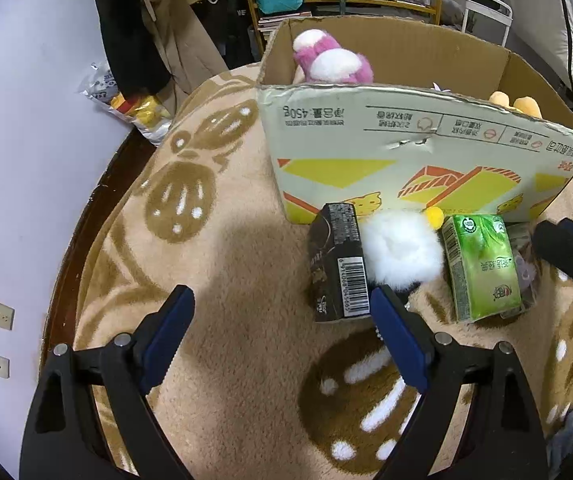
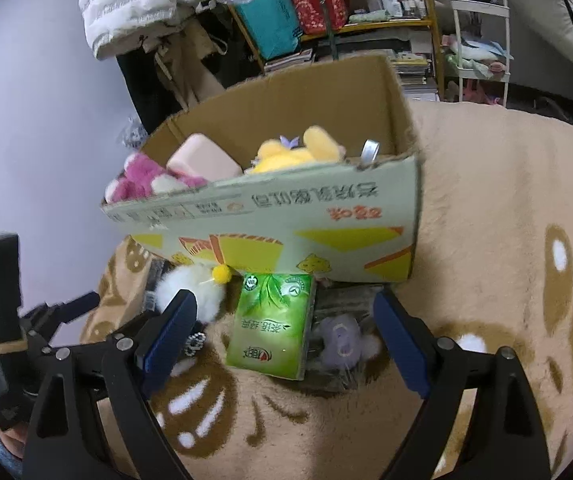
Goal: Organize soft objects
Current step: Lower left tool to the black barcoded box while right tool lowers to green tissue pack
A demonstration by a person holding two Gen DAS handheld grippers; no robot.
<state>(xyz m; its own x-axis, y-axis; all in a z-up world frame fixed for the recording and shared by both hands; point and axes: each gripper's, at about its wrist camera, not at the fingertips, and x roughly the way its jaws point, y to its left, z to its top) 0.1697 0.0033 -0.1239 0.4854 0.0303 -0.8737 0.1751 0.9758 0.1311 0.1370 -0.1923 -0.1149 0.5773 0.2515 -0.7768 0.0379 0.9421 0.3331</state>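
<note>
A beige blanket (image 1: 246, 264) with brown patterns covers the surface, with a cluttered shelf (image 2: 326, 8) and hanging clothes (image 1: 146, 40) against the far wall. A cardboard box (image 1: 406, 152) stands open on the blanket and holds a pink and white plush toy (image 1: 332, 62) at its left end, a pale pink block (image 2: 202, 158) beside it, a yellow plush toy (image 2: 290, 154) toward the right and a small metal tin (image 2: 370, 149) at the right end. Just in front of the box's near wall, a dark carton (image 1: 338, 264), a white fluffy toy (image 1: 400, 254) with a yellow pompom, a green tissue pack (image 1: 482, 266) and a grey plush toy (image 2: 342, 338) in clear wrapping lie in a row, left to right. The left gripper (image 1: 282, 340) hovers low over the blanket, jaws spread wide and holding nothing, its right finger near the dark carton. The right gripper (image 2: 286, 344) is likewise spread and empty, its fingers on either side of the tissue pack and grey toy without touching them.
</note>
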